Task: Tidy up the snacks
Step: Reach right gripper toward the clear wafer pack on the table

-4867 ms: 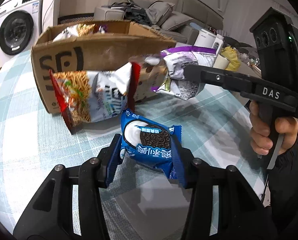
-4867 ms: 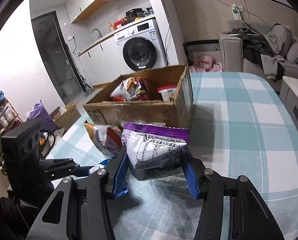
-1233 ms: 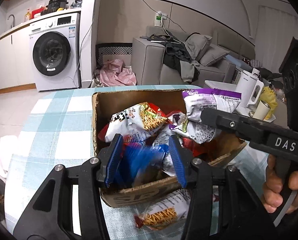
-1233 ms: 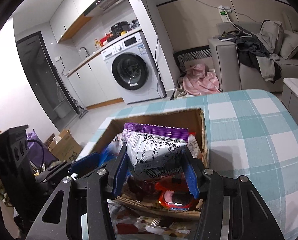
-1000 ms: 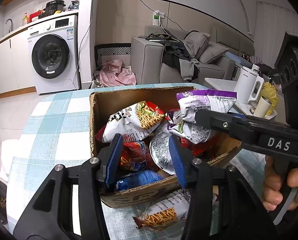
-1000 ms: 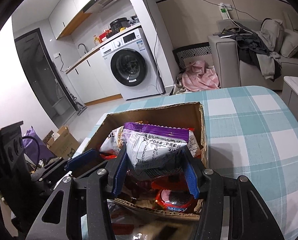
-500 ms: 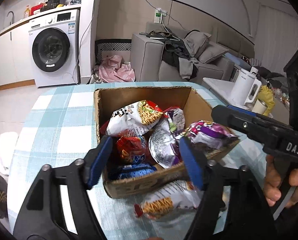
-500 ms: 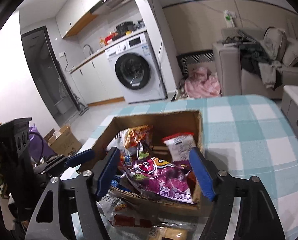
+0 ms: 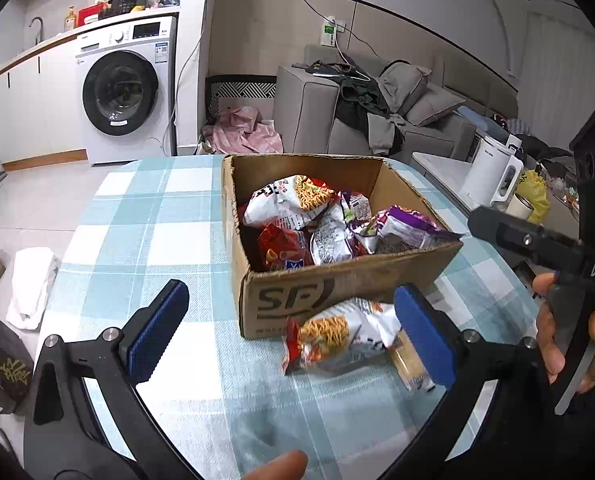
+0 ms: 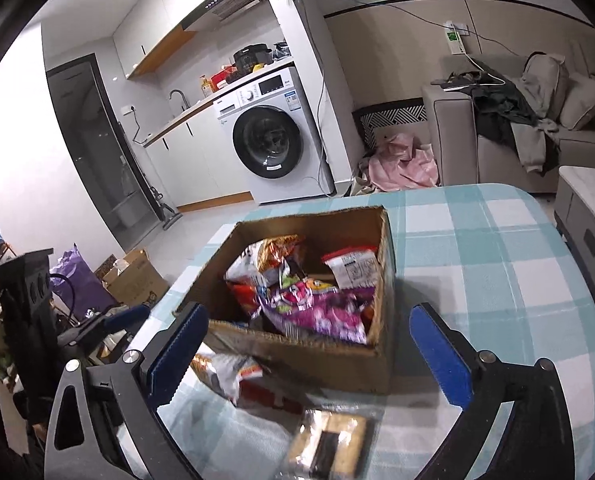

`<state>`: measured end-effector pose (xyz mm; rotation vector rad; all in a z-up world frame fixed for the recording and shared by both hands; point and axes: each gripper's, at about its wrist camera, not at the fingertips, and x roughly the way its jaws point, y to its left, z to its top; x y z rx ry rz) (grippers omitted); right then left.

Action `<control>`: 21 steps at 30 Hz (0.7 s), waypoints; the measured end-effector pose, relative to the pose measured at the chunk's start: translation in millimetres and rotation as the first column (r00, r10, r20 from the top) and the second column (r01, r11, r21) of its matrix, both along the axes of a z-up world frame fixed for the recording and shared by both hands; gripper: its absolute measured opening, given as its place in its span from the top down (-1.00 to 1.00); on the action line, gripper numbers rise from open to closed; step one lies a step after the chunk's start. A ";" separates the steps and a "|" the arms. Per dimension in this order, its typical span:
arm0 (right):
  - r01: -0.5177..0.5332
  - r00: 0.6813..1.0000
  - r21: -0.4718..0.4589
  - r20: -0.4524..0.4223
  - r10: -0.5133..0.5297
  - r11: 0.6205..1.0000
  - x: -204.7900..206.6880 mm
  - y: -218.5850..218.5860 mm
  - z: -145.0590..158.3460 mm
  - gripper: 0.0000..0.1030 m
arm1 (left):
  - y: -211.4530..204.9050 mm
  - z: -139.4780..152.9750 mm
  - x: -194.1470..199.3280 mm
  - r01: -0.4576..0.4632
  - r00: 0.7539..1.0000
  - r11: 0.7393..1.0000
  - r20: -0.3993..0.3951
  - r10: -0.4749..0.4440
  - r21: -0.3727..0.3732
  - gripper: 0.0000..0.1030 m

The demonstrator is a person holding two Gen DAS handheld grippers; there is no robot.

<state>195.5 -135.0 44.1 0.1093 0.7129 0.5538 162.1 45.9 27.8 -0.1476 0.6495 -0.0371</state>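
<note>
Checked tablecloth bearing an open cardboard box that collects the snack packets, the purple packet lying uppermost near its front wall. Left gripper and right gripper, jaws just opened wide and empty, hang before the box. A noodle packet and a biscuit pack, the latter plain only from the right wrist, remain outside.

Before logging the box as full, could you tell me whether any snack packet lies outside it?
Yes, a noodle packet lies on the table against the cardboard box.
</note>
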 end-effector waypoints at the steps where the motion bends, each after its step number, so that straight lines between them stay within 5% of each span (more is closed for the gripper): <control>1: 0.003 1.000 -0.007 -0.002 -0.003 1.000 -4.1 -1.8 -1.1 -0.99 | 0.7 -0.4 -4.2 -0.002 1.000 1.000 0.001 0.002 -0.002 -0.99; 21: -0.011 0.993 -0.144 -0.120 -0.006 0.989 -40.6 -10.1 -49.6 -0.99 | -19.2 -22.8 -37.3 0.043 0.998 0.997 -0.043 -0.040 0.071 -0.99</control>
